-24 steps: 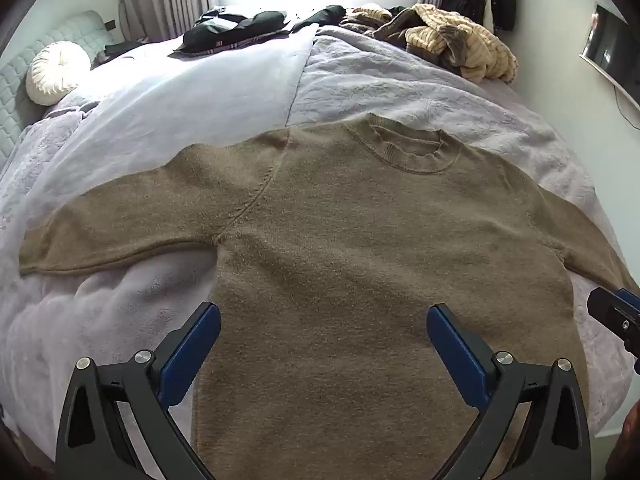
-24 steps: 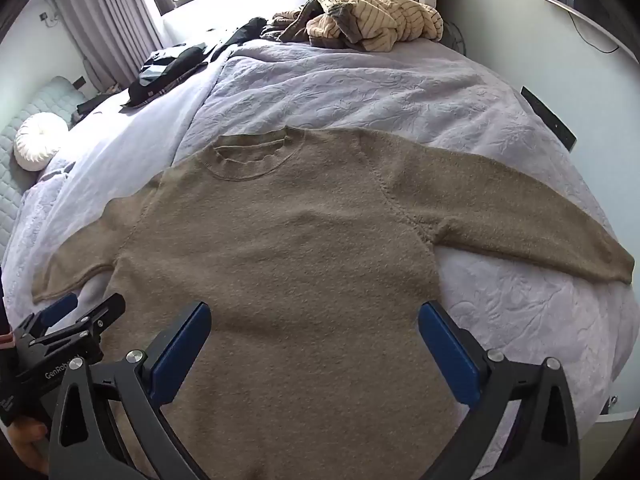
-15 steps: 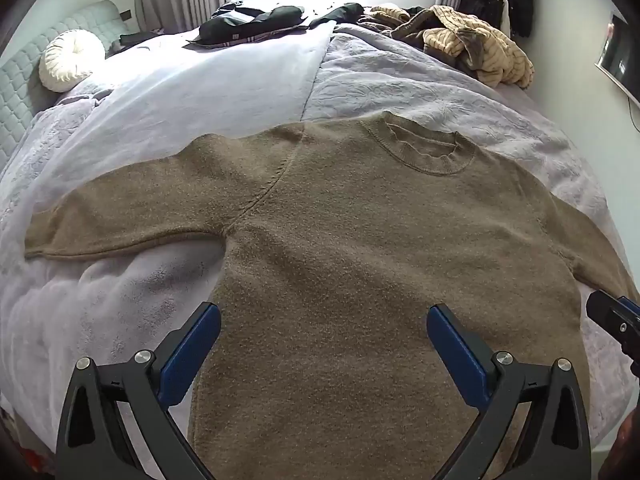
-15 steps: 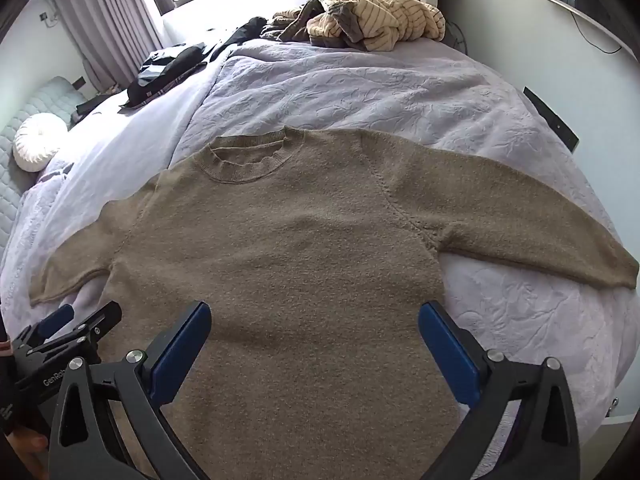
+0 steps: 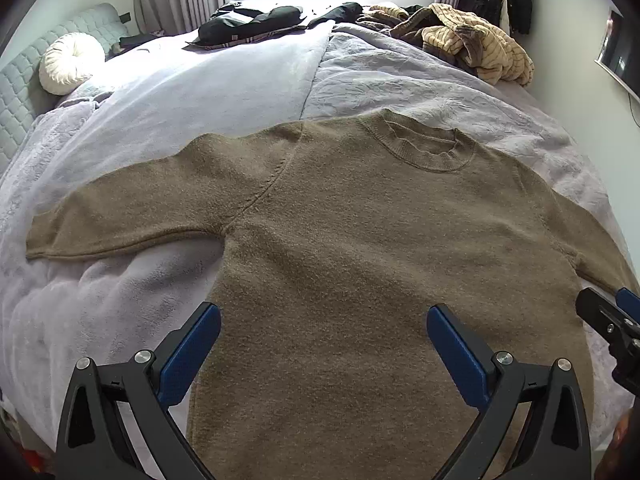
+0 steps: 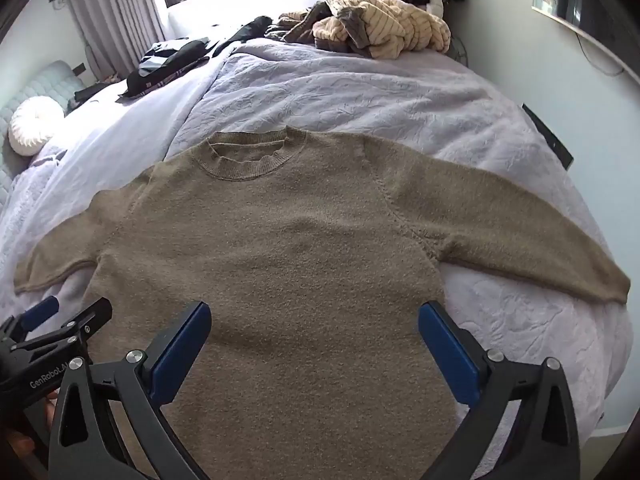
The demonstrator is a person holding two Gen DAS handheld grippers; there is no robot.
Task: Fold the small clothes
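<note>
A brown knit sweater (image 5: 360,248) (image 6: 288,248) lies flat and face up on the bed, collar away from me and both sleeves spread out to the sides. My left gripper (image 5: 324,316) hovers over the sweater's lower left body, open wide with nothing between its blue pads (image 5: 192,352). My right gripper (image 6: 314,314) hangs over the lower right body, likewise open and empty. In each view the other gripper shows at the frame's edge: the right one (image 5: 612,320) in the left wrist view, the left one (image 6: 56,316) in the right wrist view.
The bed has a lilac blanket (image 5: 200,92) (image 6: 360,92). A heap of beige striped clothes (image 5: 472,36) (image 6: 380,28) and dark garments (image 5: 256,20) (image 6: 168,60) lie at the far side. A round white cushion (image 5: 68,64) rests by the quilted headboard. A wall (image 6: 560,64) stands to the right.
The left wrist view has tilted so the sweater sits lower in frame and more of the far bed shows. The right wrist view has hardly shifted. Both grippers stay open.
</note>
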